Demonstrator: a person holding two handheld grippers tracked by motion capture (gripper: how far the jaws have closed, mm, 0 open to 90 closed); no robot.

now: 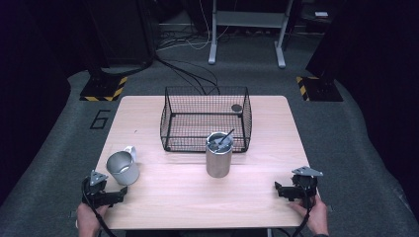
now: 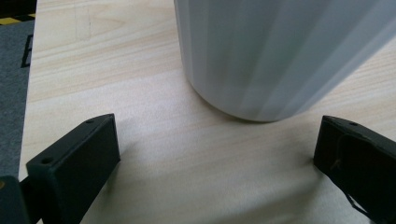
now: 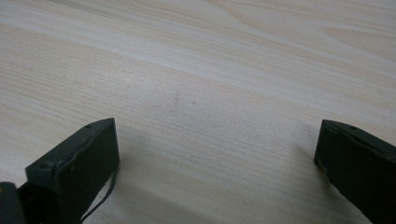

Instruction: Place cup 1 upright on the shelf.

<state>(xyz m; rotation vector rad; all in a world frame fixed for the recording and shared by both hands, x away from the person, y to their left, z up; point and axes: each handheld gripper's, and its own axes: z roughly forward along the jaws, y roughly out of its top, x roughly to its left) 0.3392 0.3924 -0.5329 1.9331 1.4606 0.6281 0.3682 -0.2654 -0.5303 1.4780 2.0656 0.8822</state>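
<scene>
Nothing is lifted yet — our left gripper [image 1: 120, 193], jaws spread wide, rests at lower left just short of the metal mug [image 1: 122, 168]. Our right gripper [image 1: 277, 189], equally agape, idles at lower right — the grasp remains ahead.

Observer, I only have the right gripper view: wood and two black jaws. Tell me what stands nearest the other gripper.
Observer: A metal mug with a white handle stands just ahead of the left gripper, jaws open.
Operator: Report what is mid-table.
Observer: A steel cylinder holding utensils, in front of a wire basket.
Operator: Check inside the basket.
Observer: One small dark round thing at its far right corner.
</scene>
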